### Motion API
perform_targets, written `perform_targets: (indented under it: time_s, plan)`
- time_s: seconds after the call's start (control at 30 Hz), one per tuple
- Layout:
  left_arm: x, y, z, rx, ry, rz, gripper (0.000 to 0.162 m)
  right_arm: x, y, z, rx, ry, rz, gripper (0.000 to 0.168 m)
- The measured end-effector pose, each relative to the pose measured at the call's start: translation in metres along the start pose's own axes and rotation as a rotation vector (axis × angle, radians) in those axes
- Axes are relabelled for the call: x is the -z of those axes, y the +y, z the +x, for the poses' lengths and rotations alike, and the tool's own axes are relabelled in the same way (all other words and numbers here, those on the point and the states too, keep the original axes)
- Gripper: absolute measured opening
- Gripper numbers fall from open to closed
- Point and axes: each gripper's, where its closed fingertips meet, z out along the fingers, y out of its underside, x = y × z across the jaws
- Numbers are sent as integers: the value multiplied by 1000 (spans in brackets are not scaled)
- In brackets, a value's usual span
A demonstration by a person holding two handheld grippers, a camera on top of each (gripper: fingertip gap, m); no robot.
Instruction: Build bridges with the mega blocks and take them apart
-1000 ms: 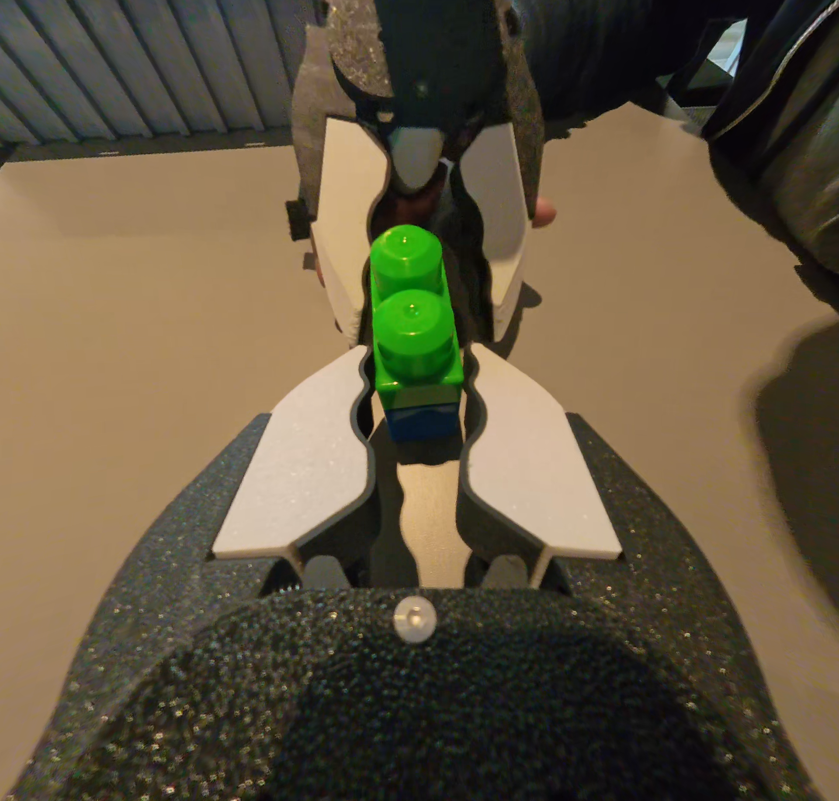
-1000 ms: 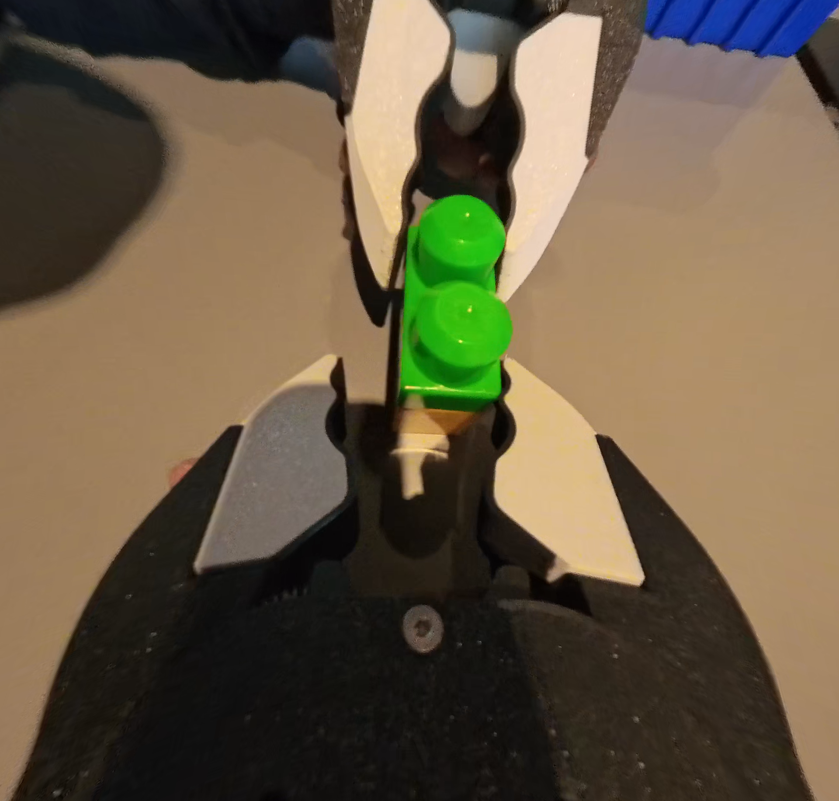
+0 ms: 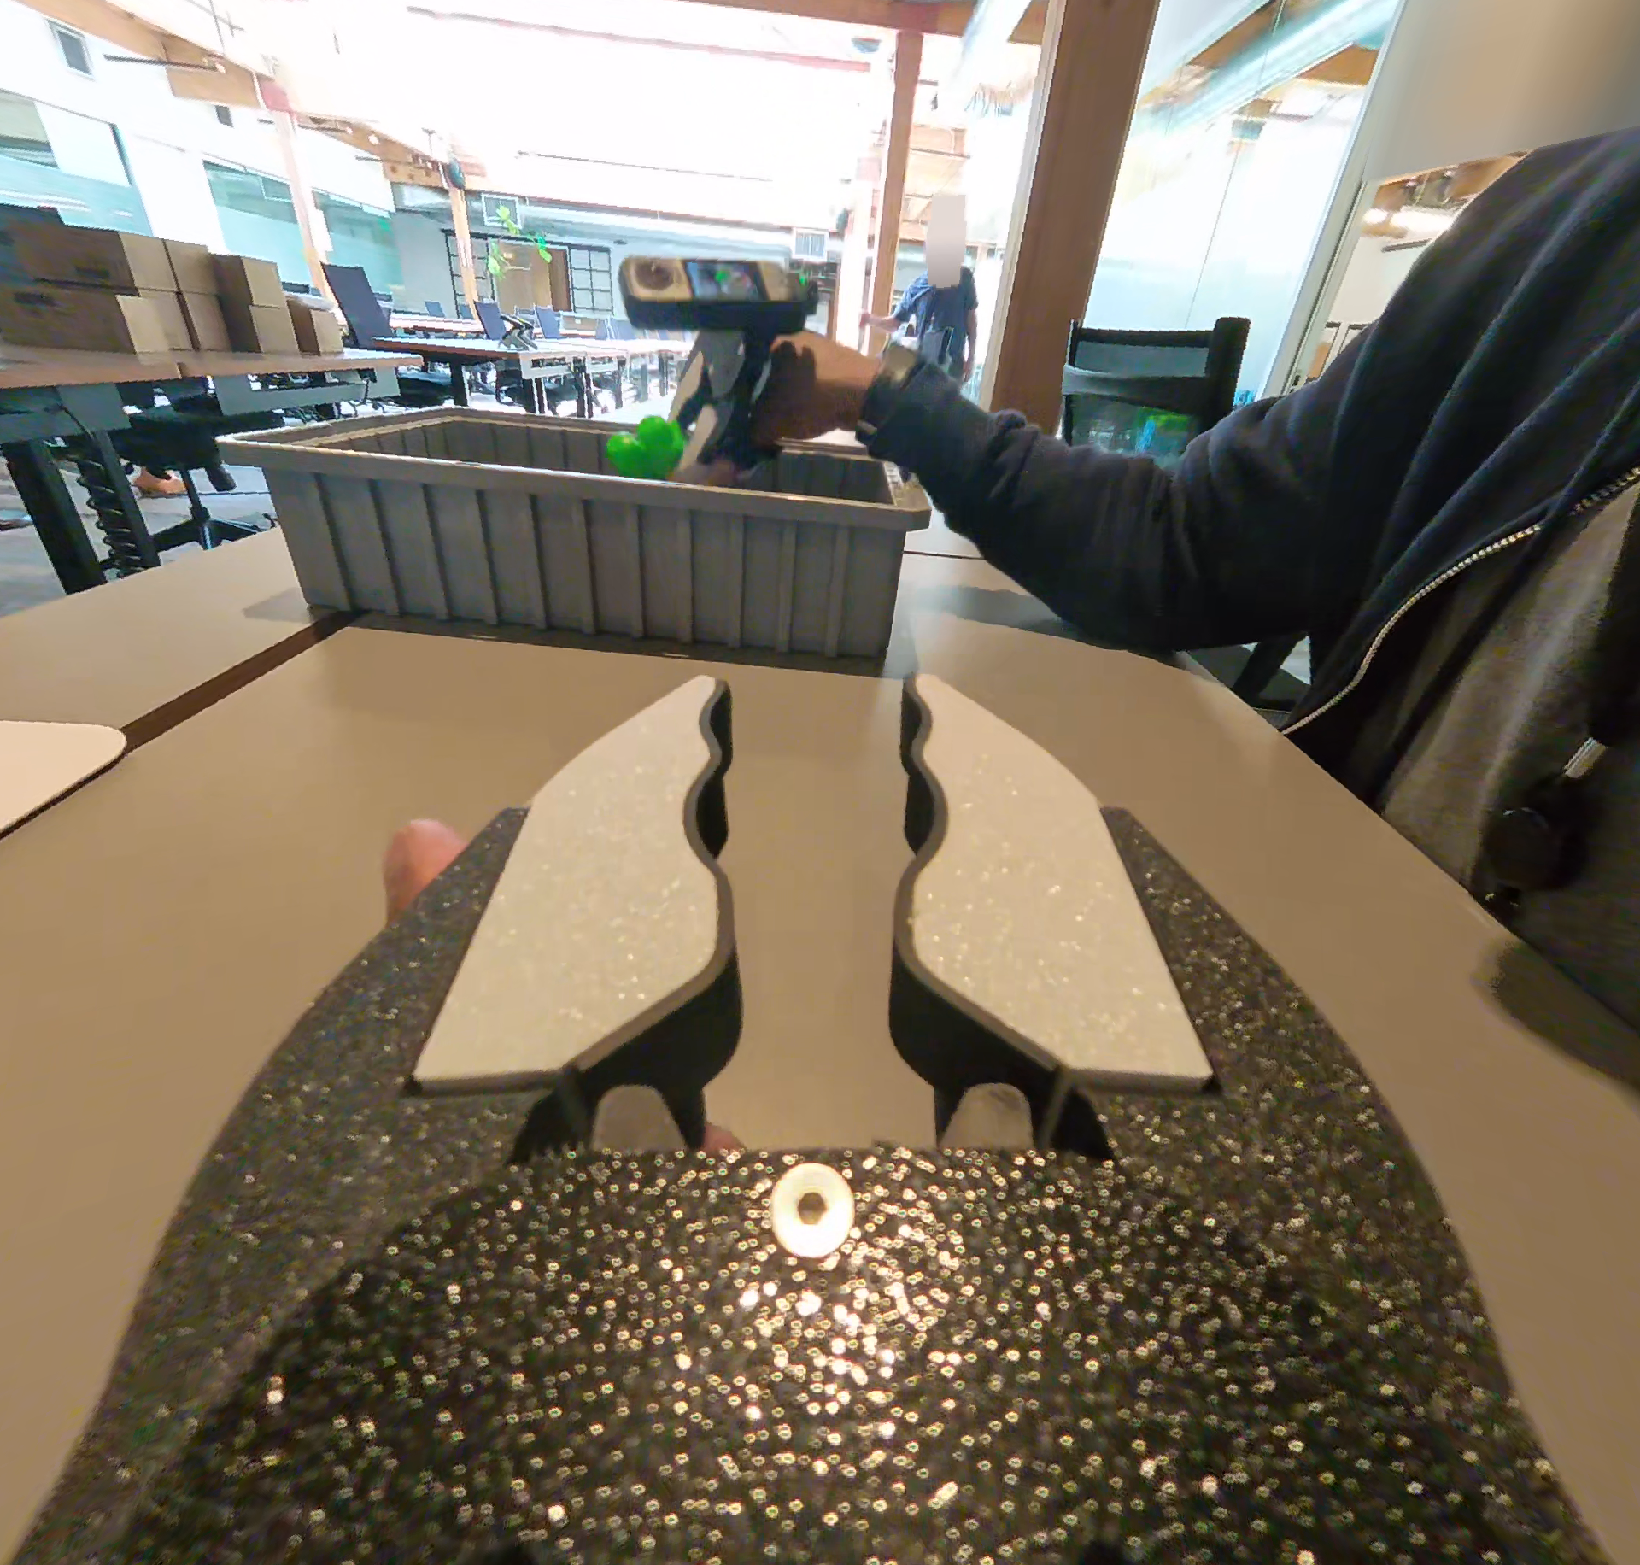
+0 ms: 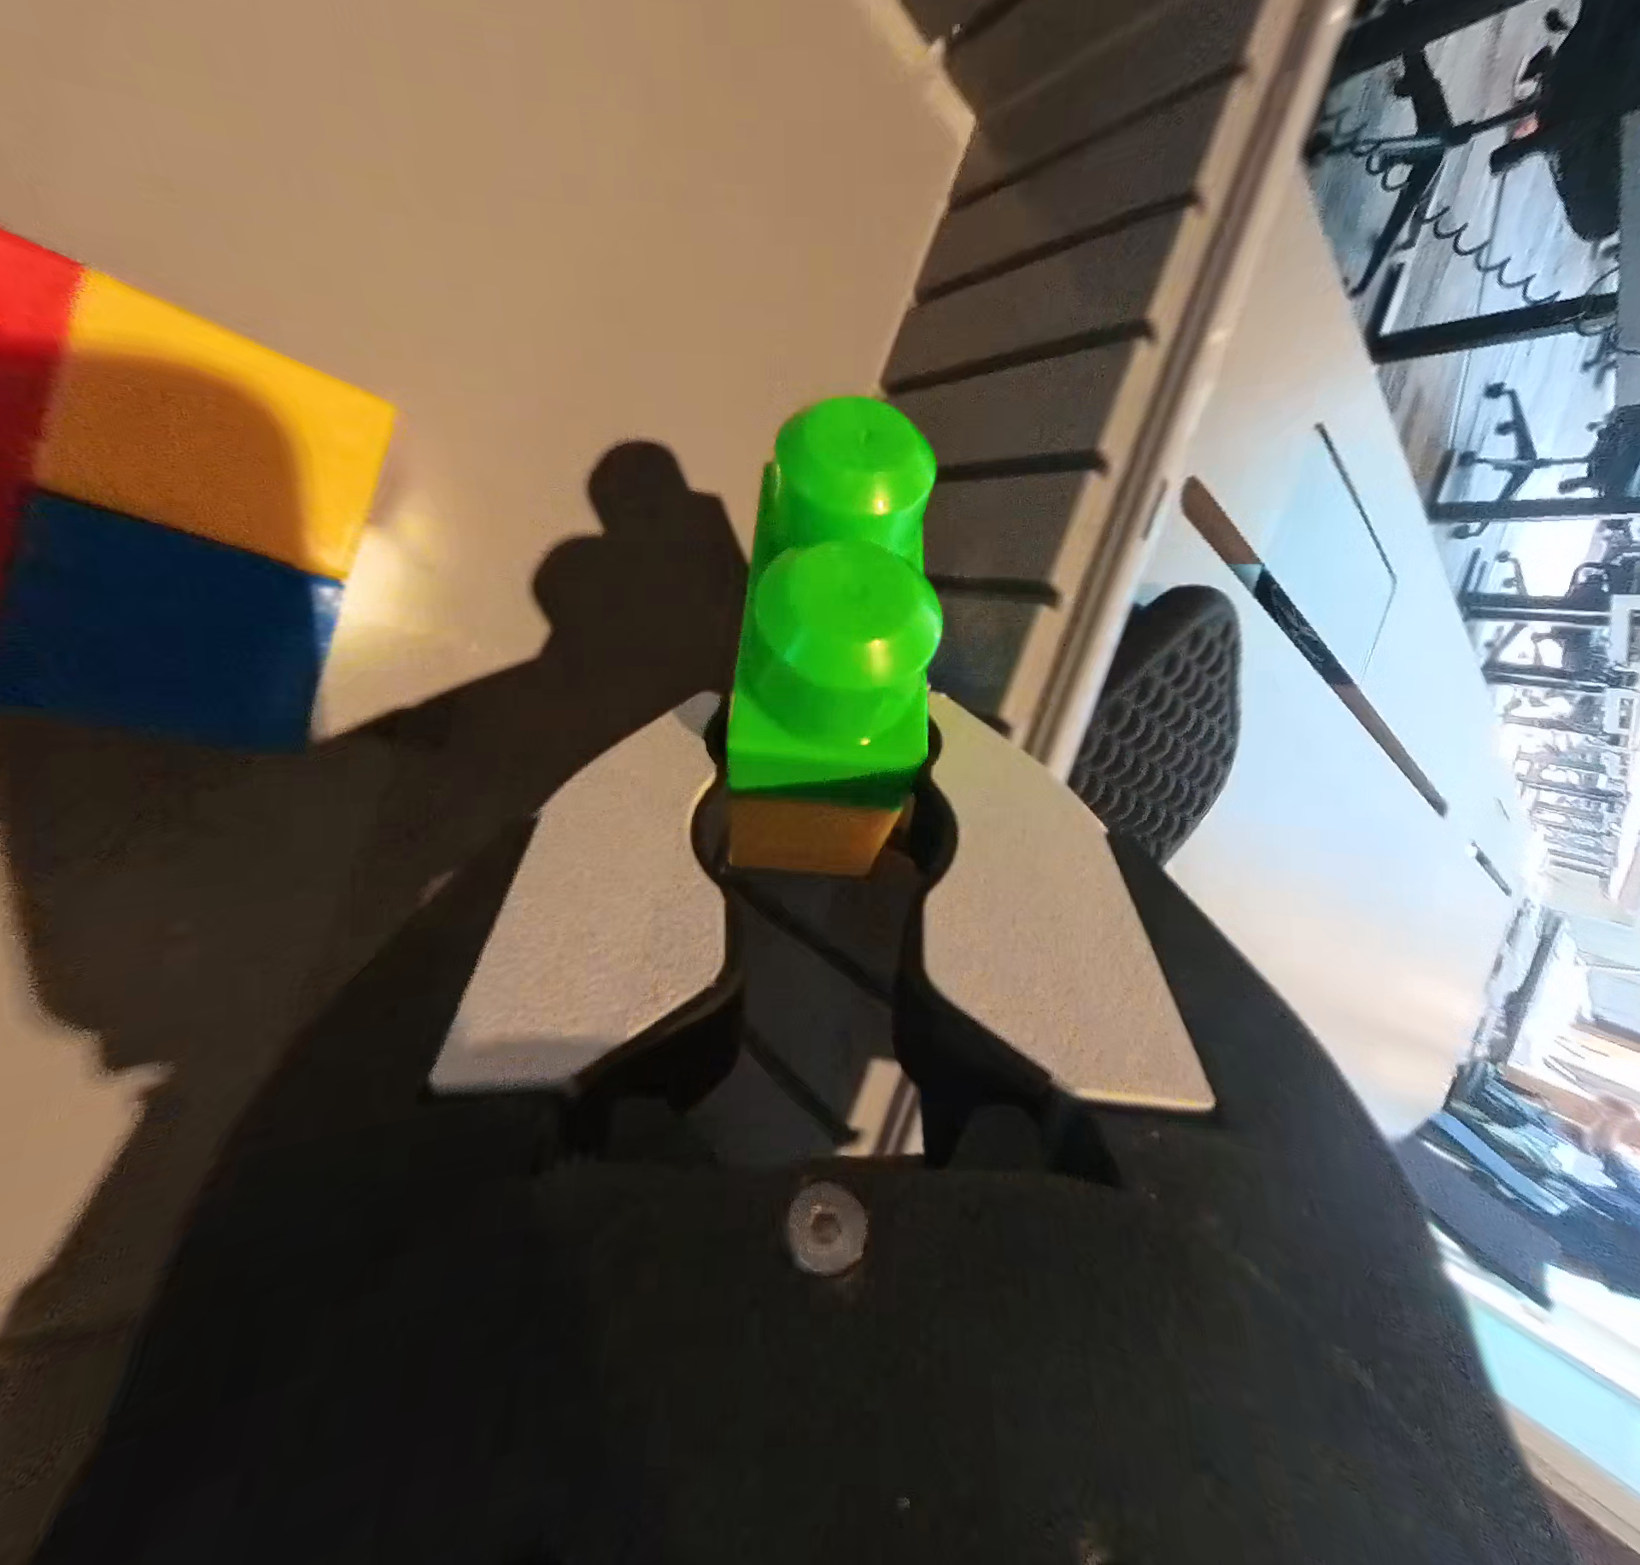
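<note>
You look well into teardown: your right tongs (image 4: 821, 777) clamp the green block (image 4: 834, 626) and the yellow piece under it above the grey bin (image 3: 586, 537), while your left tongs (image 3: 815, 724) gape empty over the bench (image 3: 222, 857).

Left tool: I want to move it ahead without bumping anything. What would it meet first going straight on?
The left tool is open and empty. Straight ahead is bare table, then probably the grey bin wall; depth is unclear.

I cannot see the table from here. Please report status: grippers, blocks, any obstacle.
Left gripper open, empty, over bare table. Right gripper shut on green block, yellow block under it, above grey bin. No obstacle seen.
</note>
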Motion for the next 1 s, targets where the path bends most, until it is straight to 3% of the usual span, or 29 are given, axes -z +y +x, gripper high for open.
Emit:
perform_targets:
  time_s: [0.17, 0.3, 0.37, 0.5, 0.63, 0.83, 1.0]
  plan:
    - [-1, 1, 0, -1, 2, -8, 35, -11, 5, -29, 47, -121, -56, 39]
    - [0, 1, 0, 1, 4, -6, 35, -3, -5, -52, 40, -259, 3, 55]
    - [0, 1, 0, 0, 6, -5, 34, 4, -7, -49, 36, -245, 11, 63]
    - [-1, 1, 0, 3, 4, -10, 34, 38, -24, -36, 27, -182, 106, 65]
    - [-2, 3, -1, 7, 0, -20, 34, 97, -65, -49, 77, -150, 309, 60]
    - [-3, 4, -4, 2, -24, -35, 35, 203, -141, -193, 350, -378, 692, 54]
    - [5, -5, -22, -59, -175, -38, 43, 225, -156, -336, 538, -571, 790, 53]
